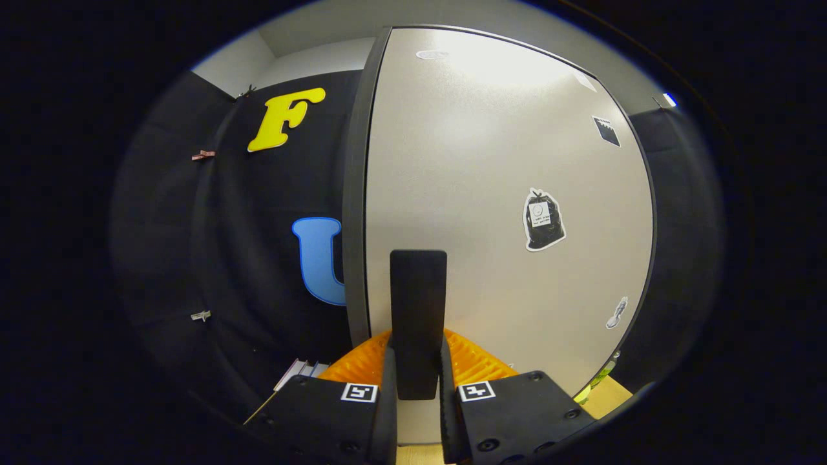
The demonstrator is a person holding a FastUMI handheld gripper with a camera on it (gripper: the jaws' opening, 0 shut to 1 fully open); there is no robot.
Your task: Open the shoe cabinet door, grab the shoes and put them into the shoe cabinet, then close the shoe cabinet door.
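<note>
The shoe cabinet door (504, 168) is a pale, glossy panel with a dark edge (355, 194) along its left side, very close ahead of me. A black upright handle (418, 290) sticks out from the door's lower part. My gripper (418, 352) is shut on this handle, with one finger pressing on each side of it. I cannot tell whether the door is ajar or closed. The cabinet's inside is hidden behind the door.
Stickers sit on the door, the largest a dark one (543, 219) to the right of the handle. The black cloth wall (258, 258) stands to the left of the door. A yellow-green object (597, 380) and a light wooden surface (614, 395) lie low at the right.
</note>
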